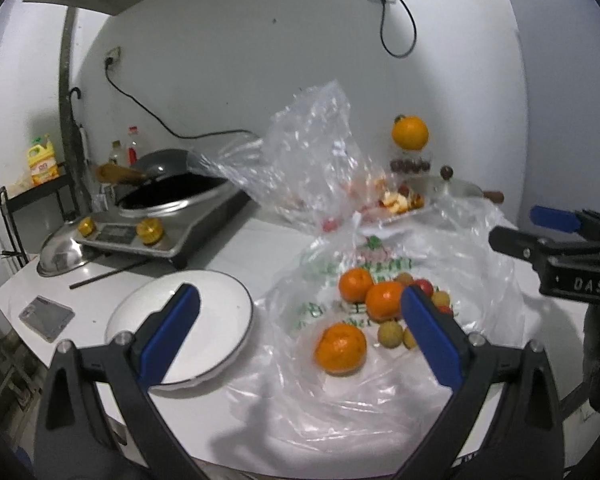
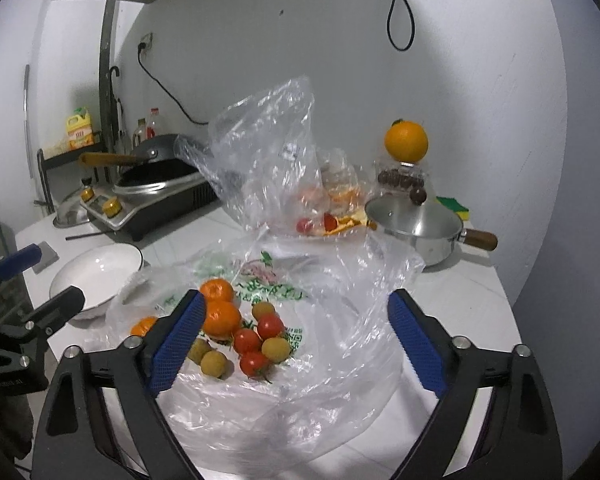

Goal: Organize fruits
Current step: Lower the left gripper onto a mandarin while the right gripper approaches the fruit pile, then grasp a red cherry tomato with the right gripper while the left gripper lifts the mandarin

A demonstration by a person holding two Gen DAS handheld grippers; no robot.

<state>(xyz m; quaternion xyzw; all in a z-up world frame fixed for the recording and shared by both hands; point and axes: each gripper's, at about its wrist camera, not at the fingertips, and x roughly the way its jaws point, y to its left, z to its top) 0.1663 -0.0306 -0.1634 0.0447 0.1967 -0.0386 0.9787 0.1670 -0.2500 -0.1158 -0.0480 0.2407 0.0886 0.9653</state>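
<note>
A clear plastic bag (image 1: 380, 380) lies spread on the white counter with loose fruit on it: three tangerines (image 1: 341, 348) (image 2: 221, 319), several red cherry tomatoes (image 2: 247, 340) and small tan longans (image 2: 214, 364). An empty white plate (image 1: 216, 320) (image 2: 96, 276) sits to the left of the bag. My left gripper (image 1: 300, 328) is open and empty, hovering over the near tangerine and the plate's edge. My right gripper (image 2: 296, 336) is open and empty above the tomatoes and the bag. A second crumpled bag (image 2: 272, 152) with fruit stands behind.
An induction cooker with a black wok (image 1: 172, 196) stands at the back left, a steel lid (image 1: 60, 258) and a phone (image 1: 46, 317) near it. A steel saucepan (image 2: 420, 232) sits at the back right, with an orange (image 2: 406, 140) on a box behind it.
</note>
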